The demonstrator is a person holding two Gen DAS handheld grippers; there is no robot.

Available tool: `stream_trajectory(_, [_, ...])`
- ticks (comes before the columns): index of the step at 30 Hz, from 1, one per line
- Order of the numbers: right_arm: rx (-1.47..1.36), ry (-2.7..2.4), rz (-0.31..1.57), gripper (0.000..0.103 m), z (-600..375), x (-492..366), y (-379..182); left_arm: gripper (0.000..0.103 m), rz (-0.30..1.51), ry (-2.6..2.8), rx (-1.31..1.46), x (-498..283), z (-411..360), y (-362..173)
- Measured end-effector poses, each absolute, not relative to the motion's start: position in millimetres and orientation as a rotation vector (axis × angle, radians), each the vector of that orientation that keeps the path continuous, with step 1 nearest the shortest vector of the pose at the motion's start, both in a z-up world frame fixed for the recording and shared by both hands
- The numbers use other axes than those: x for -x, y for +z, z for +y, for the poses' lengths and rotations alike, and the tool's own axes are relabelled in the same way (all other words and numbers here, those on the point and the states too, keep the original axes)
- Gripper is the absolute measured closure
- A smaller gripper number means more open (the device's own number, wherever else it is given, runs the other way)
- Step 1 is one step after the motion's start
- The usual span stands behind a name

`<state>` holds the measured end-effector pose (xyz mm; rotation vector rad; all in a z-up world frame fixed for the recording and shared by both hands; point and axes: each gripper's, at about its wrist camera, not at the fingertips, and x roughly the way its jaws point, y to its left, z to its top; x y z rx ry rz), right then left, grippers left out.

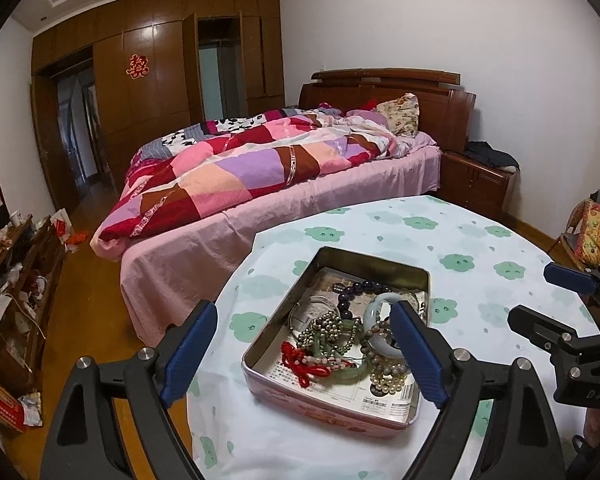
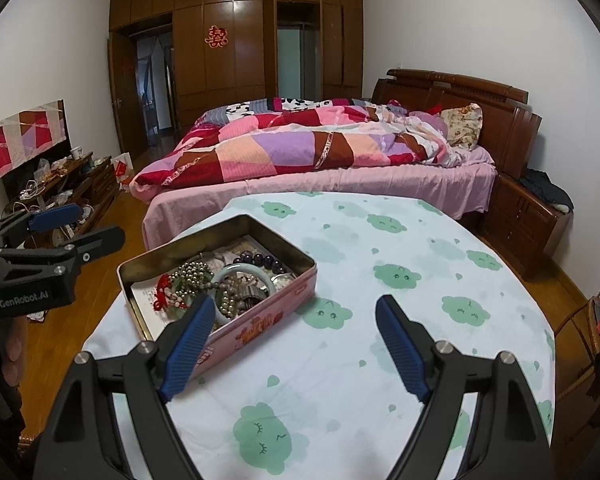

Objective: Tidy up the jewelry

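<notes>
My left gripper [image 1: 304, 354] hangs nearest, its jaws spread wide and holding nothing, framing the tin [image 1: 268, 344] from above; I judge that spread suits reaching down into the heap. My right gripper [image 2: 296, 344] is just as wide and empty, hovering over bare tablecloth [image 2: 380, 380] to the right of the tin, out of the left one's way. The tin stands lidless near the table's left edge, so everything in it is reachable from above. All the jewelry I can see lies inside it in one tangle: a red cord [image 1: 304, 362], a green bangle [image 1: 346, 374], pearl strands [image 1: 332, 330], a pale bangle [image 1: 380, 316] and dark beads [image 1: 356, 292], overlapping each other on printed paper. That fits pieces gathered in as well as pieces waiting to be sorted out; I cannot tell which. Beyond the table lies the bed [image 2: 320, 152]
</notes>
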<state>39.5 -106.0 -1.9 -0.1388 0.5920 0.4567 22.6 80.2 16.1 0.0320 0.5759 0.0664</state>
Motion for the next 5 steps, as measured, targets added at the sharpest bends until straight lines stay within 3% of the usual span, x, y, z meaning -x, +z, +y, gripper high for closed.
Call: stream_trajectory(5, [0.138,0.452,0.596,0.018,-107.9,-40.4,-5.7,0.015,0.575,0.054,-0.037,-21.8,76.7,15.9])
